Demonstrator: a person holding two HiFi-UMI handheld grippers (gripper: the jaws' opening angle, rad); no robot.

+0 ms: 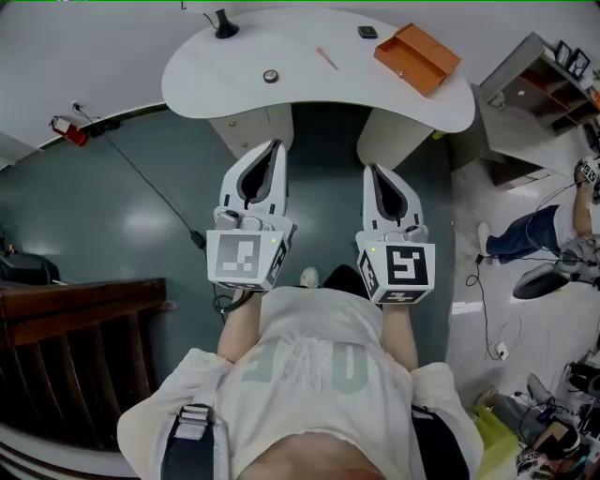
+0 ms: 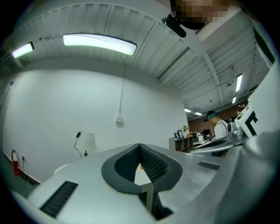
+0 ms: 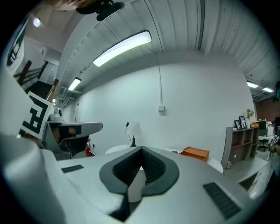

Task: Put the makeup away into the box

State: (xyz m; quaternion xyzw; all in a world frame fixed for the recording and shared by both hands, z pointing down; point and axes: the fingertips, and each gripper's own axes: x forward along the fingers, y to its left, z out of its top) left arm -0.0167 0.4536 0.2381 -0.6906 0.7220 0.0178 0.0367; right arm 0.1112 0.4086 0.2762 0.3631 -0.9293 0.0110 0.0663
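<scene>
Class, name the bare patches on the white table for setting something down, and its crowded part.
Bare: white table, left end, bordered by lamp base and round item; also its near edge below pink stick and orange box. Crowded: the right end, small dark item beside the box.

**Clear run to table, clutter toward right end**

Left gripper (image 1: 274, 145) and right gripper (image 1: 374, 170) sit short of the table (image 1: 309, 94), with open air up to its near edge. The middle of the top is bare, a wide lane. Obstacles on top:
- orange box (image 1: 416, 58) at the right end
- small dark item (image 1: 367, 32) just beside the box
- pink stick (image 1: 326, 58)
- small round item (image 1: 270, 76) left of centre
- lamp (image 1: 224, 24) at the back edge

Under the top, two pedestals (image 1: 251, 127) flank a gap. Wooden railing (image 1: 75, 328) blocks the lower left. Shelf unit (image 1: 539, 70) stands to the right, apart from the table.
</scene>
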